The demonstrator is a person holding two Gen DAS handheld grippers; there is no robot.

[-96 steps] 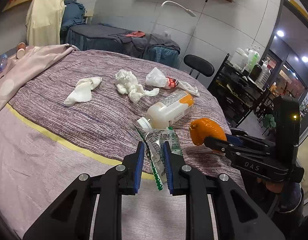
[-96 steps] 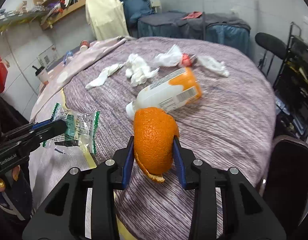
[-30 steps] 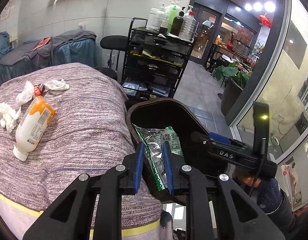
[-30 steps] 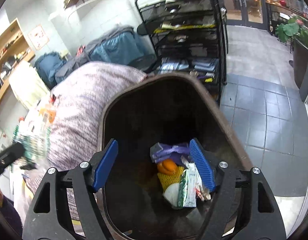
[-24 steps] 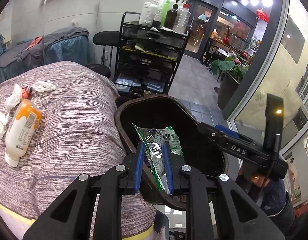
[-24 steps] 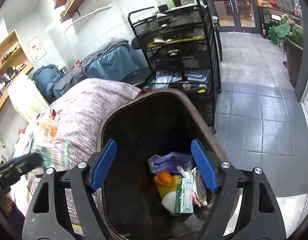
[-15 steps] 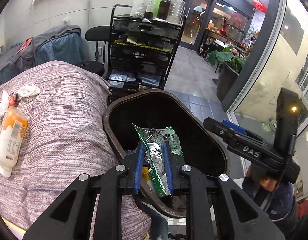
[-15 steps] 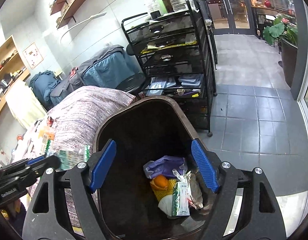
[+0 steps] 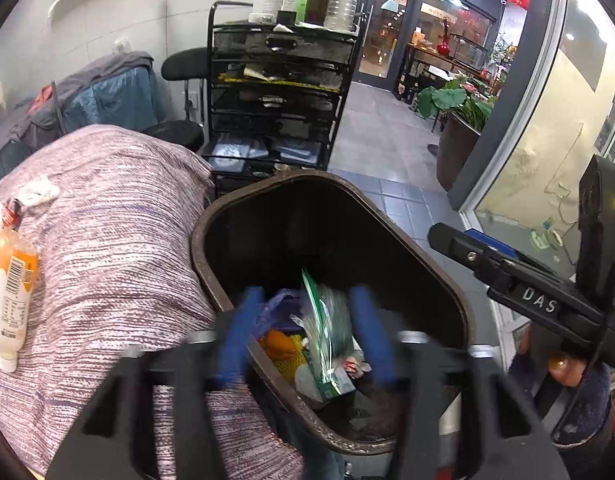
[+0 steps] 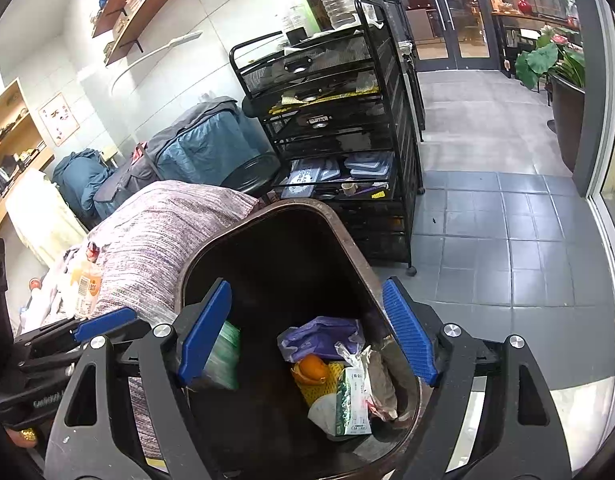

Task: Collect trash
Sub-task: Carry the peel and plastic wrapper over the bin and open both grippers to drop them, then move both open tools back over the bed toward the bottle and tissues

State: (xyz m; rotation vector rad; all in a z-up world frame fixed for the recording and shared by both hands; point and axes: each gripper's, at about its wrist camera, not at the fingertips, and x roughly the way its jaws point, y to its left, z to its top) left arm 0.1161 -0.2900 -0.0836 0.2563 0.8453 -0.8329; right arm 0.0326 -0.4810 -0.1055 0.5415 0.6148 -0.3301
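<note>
A dark brown trash bin (image 9: pixel 447 288) stands beside the bed; it also shows in the right wrist view (image 10: pixel 347 240). My left gripper (image 9: pixel 303 332) is above it, blurred, jaws spread open. The green-and-clear plastic wrapper (image 9: pixel 323 332) is loose between the jaws, dropping into the bin; in the right wrist view it (image 10: pixel 225 356) is just inside the rim. My right gripper (image 10: pixel 307 332) is open and empty over the bin. In the bin lie an orange peel (image 10: pixel 311 368), a purple bag (image 10: pixel 323 338) and a carton (image 10: pixel 351 404).
An orange-and-white bottle (image 9: pixel 9 292) and crumpled tissues (image 9: pixel 37 192) lie on the purple-striped bed cover (image 9: pixel 107 240). A black mesh drawer cart (image 9: pixel 279 92) with bottles on top stands behind the bin. Grey tiled floor (image 10: pixel 487 220) lies to the right.
My left gripper has opened and let go of the wrapper, which is falling into the bin. Both grippers have shifted a little further over the bin.
</note>
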